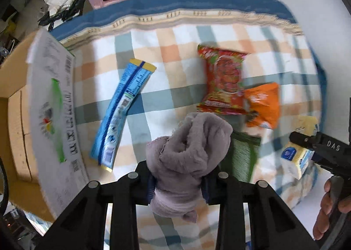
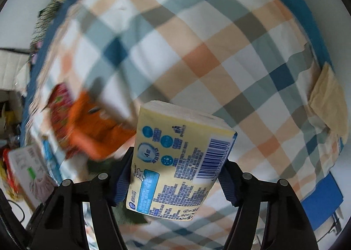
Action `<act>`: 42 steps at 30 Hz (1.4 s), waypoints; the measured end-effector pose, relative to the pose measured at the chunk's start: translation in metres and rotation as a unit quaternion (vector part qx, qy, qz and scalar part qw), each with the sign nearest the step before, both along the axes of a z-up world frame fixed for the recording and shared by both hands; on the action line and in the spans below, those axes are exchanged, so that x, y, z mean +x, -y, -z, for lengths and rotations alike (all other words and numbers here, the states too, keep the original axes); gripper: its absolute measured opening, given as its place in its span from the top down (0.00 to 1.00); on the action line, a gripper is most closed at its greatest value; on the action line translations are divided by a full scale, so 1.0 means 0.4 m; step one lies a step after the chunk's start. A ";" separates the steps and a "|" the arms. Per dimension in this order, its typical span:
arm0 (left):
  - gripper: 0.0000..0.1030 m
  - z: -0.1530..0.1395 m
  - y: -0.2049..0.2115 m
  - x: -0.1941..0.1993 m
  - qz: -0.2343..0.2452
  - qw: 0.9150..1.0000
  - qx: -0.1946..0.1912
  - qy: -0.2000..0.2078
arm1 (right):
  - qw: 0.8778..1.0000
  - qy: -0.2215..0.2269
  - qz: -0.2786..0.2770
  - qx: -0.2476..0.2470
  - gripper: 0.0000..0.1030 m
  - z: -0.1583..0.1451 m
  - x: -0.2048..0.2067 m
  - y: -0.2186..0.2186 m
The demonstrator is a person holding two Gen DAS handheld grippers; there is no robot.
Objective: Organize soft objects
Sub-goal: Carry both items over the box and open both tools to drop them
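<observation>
My left gripper (image 1: 178, 181) is shut on a rolled grey sock (image 1: 188, 147), which hangs lifted above the checked blanket (image 1: 166, 37). In the right wrist view my right gripper (image 2: 175, 181) is shut on a yellow tissue pack (image 2: 179, 162) with blue print and a barcode, held off the blanket (image 2: 197, 41). That same tissue pack (image 1: 296, 153) shows at the right of the left wrist view, under the black right gripper body and a person's hand (image 1: 329, 206). A dark green cloth (image 1: 241, 155) lies just right of the sock.
On the blanket lie a long blue packet (image 1: 122, 114), a red snack bag (image 1: 223, 81) and an orange pouch (image 1: 263, 105). An open cardboard box (image 1: 15, 131) with a white printed flap (image 1: 52, 107) stands at the left. Cluttered items sit beyond the blanket's blue edge.
</observation>
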State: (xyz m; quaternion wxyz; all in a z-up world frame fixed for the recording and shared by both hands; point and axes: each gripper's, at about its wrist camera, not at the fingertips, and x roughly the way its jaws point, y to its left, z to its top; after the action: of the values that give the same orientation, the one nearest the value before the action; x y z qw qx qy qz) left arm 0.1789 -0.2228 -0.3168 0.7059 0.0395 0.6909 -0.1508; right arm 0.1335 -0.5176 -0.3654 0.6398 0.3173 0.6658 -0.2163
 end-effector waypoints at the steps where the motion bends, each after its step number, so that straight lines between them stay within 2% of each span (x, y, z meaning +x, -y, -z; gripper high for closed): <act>1: 0.72 -0.020 -0.016 -0.007 -0.004 1.000 -0.007 0.005 | 1.000 0.010 -0.012 -0.002 0.31 -0.032 -0.003 -0.018; 4: 0.71 -0.137 -0.064 -0.004 -0.017 0.999 -0.031 0.016 | 0.998 0.039 -0.051 0.000 0.31 -0.128 0.005 -0.081; 7: 0.72 -0.242 -0.124 0.041 -0.037 0.998 -0.051 0.028 | 0.993 0.071 -0.095 0.009 0.31 -0.219 0.019 -0.176; 10: 0.72 -0.303 -0.185 0.087 -0.061 0.996 -0.061 0.037 | 0.985 0.099 -0.143 0.022 0.31 -0.294 0.047 -0.297; 12: 0.72 -0.326 -0.256 0.112 -0.084 0.993 -0.060 0.048 | 0.976 0.117 -0.182 0.034 0.31 -0.344 0.071 -0.405; 15: 0.72 -0.339 -0.363 0.141 -0.115 0.990 -0.056 0.057 | 0.964 0.134 -0.225 0.045 0.31 -0.379 0.118 -0.555; 17: 0.71 -0.335 -0.440 0.163 -0.134 0.988 -0.047 0.058 | 0.956 0.141 -0.252 0.052 0.31 -0.389 0.158 -0.660; 21: 0.72 -0.295 -0.582 0.227 -0.162 0.985 -0.020 0.059 | 0.947 0.138 -0.285 0.048 0.31 -0.382 0.239 -0.826; 27: 0.71 -0.189 -0.709 0.325 -0.176 0.984 0.002 0.025 | 0.939 0.113 -0.324 0.024 0.31 -0.305 0.368 -1.002; 34: 0.71 -0.065 -0.747 0.426 -0.166 0.986 -0.008 -0.017 | 0.935 0.084 -0.344 -0.010 0.31 -0.207 0.481 -1.113; 42: 0.69 -0.006 -0.717 0.482 -0.142 0.989 -0.022 -0.037 | 0.929 0.059 -0.365 -0.034 0.30 -0.108 0.598 -1.165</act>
State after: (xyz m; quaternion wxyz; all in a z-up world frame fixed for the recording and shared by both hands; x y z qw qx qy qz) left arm 0.3718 0.0641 -0.3143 0.6949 -0.0806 0.7115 -0.0654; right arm 0.3729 -0.0515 -0.3224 0.7233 0.0425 0.6887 0.0284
